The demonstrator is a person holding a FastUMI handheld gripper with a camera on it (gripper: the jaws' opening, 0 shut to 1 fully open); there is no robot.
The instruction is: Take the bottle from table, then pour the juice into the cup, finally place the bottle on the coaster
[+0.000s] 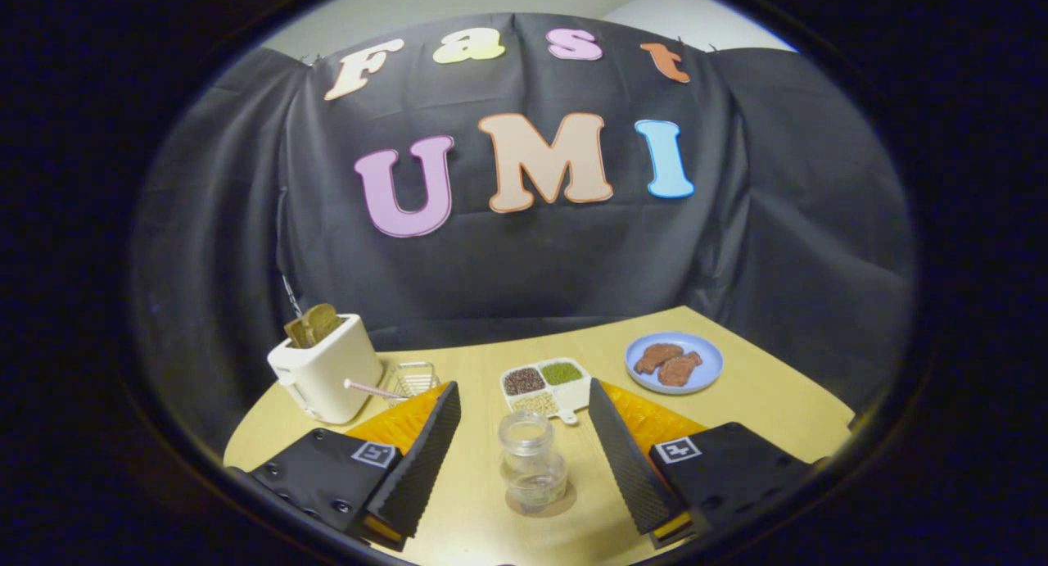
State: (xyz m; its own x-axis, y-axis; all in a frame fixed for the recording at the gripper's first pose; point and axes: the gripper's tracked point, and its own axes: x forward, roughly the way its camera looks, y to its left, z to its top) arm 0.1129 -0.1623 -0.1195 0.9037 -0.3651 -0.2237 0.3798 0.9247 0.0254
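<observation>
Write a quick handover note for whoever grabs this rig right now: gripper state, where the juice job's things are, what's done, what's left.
Gripper: open, fingers spread either side of the bottle, touching nothing.
Bottle: clear, upright on the table, between the fingers, not yet gripped.
Beyond the fingers: divided tray of grains, blue plate with brown food, toaster with a small wire basket beside it.
Done: lined up on the bottle.
Left: close on it, lift, pour into the cup, set the bottle on the coaster. Locate the cup and coaster first.
</observation>
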